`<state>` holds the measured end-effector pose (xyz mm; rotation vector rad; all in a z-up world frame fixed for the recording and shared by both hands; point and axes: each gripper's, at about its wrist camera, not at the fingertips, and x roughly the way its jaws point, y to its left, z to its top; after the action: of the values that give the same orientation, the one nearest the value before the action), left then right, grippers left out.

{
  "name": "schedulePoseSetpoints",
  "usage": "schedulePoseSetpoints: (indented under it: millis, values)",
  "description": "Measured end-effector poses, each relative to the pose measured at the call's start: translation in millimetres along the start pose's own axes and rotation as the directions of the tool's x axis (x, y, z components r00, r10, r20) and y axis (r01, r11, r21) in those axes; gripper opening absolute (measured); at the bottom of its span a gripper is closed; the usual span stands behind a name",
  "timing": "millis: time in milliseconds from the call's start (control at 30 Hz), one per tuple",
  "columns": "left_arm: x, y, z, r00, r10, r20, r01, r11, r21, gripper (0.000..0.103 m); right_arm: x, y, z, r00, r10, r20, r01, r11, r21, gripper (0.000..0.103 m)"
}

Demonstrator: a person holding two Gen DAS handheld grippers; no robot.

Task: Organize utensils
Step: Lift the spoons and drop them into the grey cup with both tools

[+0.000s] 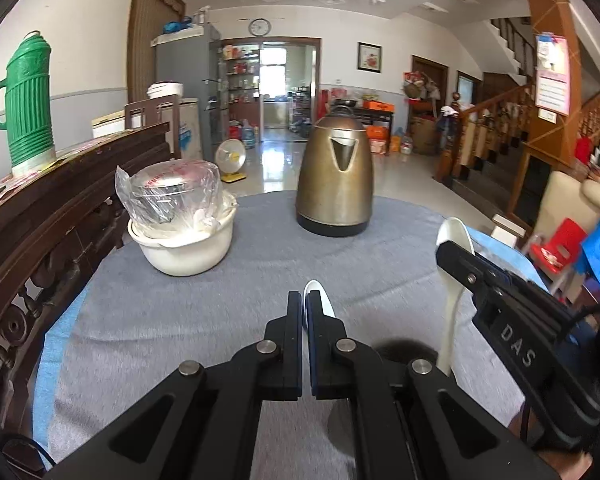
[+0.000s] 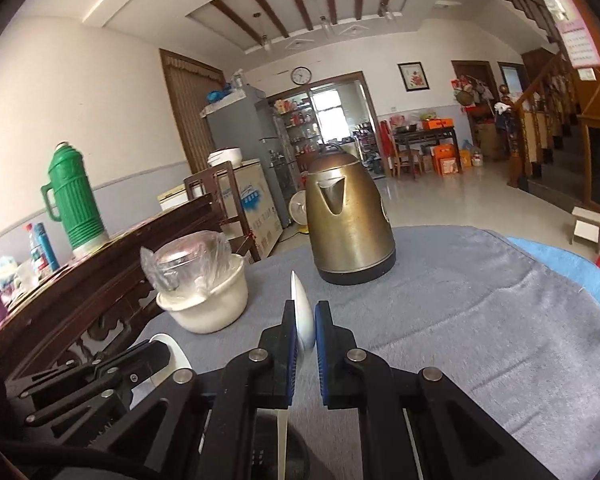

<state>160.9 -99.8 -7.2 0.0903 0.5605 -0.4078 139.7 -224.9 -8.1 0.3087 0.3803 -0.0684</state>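
Note:
My left gripper [image 1: 303, 300] is shut on a white spoon [image 1: 319, 298] whose bowl sticks out just past the fingertips, above the grey tablecloth. My right gripper [image 2: 303, 312] is shut on a second white spoon [image 2: 302, 316], held edge-on with its handle hanging down. In the left wrist view the right gripper [image 1: 460, 256] comes in from the right with that spoon [image 1: 454, 240] upright. In the right wrist view the left gripper [image 2: 156, 350] sits low left with its white spoon [image 2: 172, 350] partly hidden.
A bronze electric kettle [image 1: 336, 176] stands at the table's far middle. A white bowl holding a plastic-wrapped steel pot [image 1: 180, 216] stands far left. A dark carved wooden sideboard [image 1: 60, 208] with a green thermos [image 1: 26, 100] borders the table's left. The grey cloth [image 1: 160, 320] covers the table.

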Motion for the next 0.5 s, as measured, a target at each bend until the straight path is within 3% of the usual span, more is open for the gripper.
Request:
schedulePoseSetpoints:
  millis: [167,267,333,400,500]
  values:
    - [-27.0,10.9,-12.6,0.999,-0.052,-0.008,0.052,0.999,-0.009,0.004,-16.0,1.0,-6.8,0.998,0.049,-0.032,-0.05,0.998,-0.028,0.01]
    - [-46.1,20.2,-18.9,0.998,-0.063,-0.004,0.063,0.998,-0.023,0.009,-27.2,5.7,-11.0,0.992,0.104,-0.069,-0.107,0.994,-0.037,0.01]
    - [-60.0,25.4,-23.3,0.999,-0.054,0.003,0.054,0.998,-0.038,0.02,-35.0,8.6,-12.9,0.987,0.127,-0.096,-0.13,0.991,-0.031,0.012]
    - [-78.1,28.4,-29.6,0.999,-0.046,0.015,0.047,0.998,-0.053,0.042,-43.2,7.7,-14.0,0.984,0.132,-0.117,-0.135,0.991,-0.01,0.015]
    - [-99.2,25.9,-39.6,0.999,-0.02,0.029,0.022,0.998,-0.061,0.063,-65.3,-1.0,-17.5,0.986,0.135,-0.103,-0.131,0.99,0.047,0.043]
